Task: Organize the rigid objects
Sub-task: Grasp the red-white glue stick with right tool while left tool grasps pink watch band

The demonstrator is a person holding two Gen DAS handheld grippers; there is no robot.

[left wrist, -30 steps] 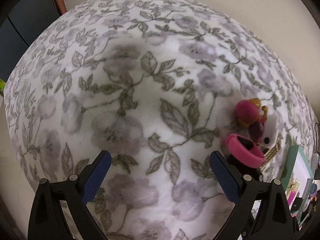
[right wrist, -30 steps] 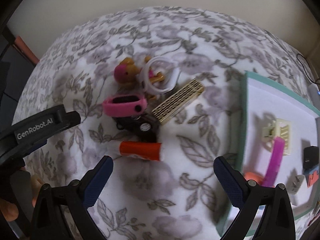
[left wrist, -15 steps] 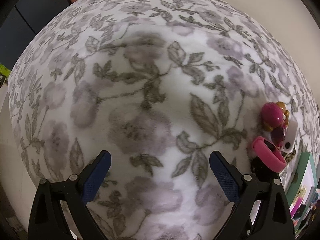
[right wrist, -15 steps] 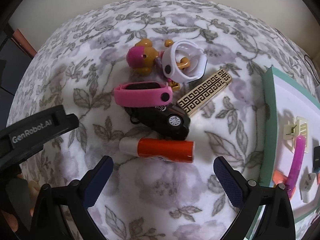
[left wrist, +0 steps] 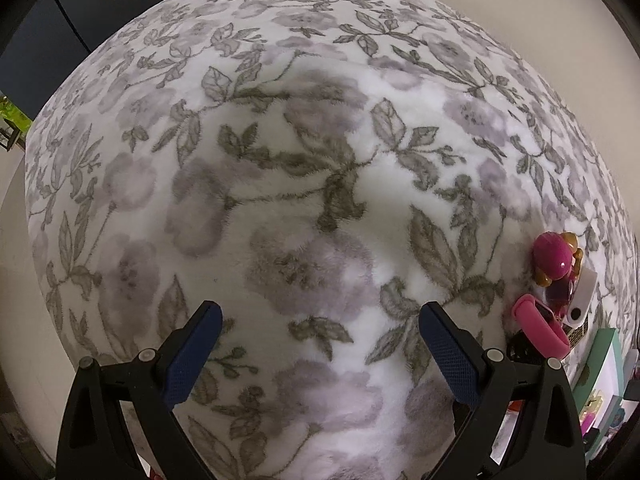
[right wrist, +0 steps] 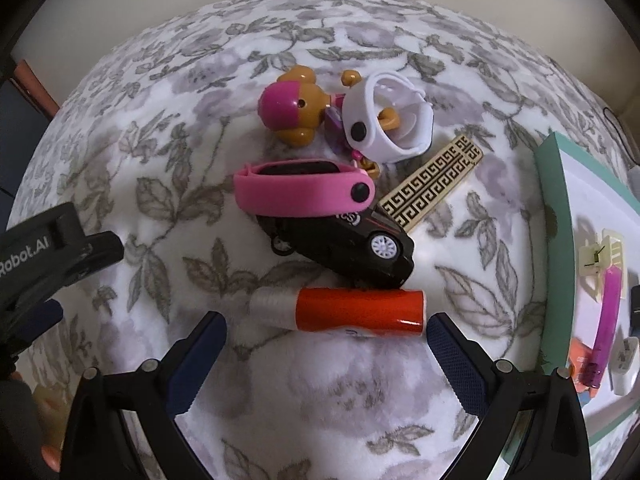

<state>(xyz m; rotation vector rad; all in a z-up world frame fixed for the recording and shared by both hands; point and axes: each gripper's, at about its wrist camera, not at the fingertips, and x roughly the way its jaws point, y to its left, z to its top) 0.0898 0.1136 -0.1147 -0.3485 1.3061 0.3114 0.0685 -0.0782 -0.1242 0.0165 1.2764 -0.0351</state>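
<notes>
Right gripper (right wrist: 326, 334): jaws spread wide, nothing held. It is hung low over the floral blanket (right wrist: 320, 392), with the red-and-white tube (right wrist: 352, 311) lying crosswise just ahead of the fingertips, between them but untouched.

Seen only in the right wrist view:
- Full cluster layout. Black toy car (right wrist: 340, 242) is set just behind the tube, tilted, with the pink wristband (right wrist: 304, 188) resting against its far side.
- Gold-and-black patterned bar (right wrist: 432, 182) lies diagonally, its near end touching the car.
- Brown toy figure with pink cap (right wrist: 290, 108) is at the back, with the white wristband (right wrist: 384, 120) looped over its body.
- Teal-rimmed tray (right wrist: 554, 216) sits right of the cluster, well apart from the tube. A cream hair clip (right wrist: 600, 256), a purple stick (right wrist: 606, 328) and a few small items too cut off to identify are held in it.
- Left gripper body is visible at the left edge, well apart from the cluster.

Left gripper (left wrist: 318, 338): jaws apart, empty, pointed at bare blanket.

Left wrist view adds little: the pile is squeezed to the far right edge, only the figure's pink cap (left wrist: 554, 258), the pink band (left wrist: 540, 330) and a sliver of the tray (left wrist: 600, 354) being resolved. The car and tube are mostly hidden behind the right finger (left wrist: 450, 354). A dark panel and floor beyond the blanket's left edge are shown here only.
</notes>
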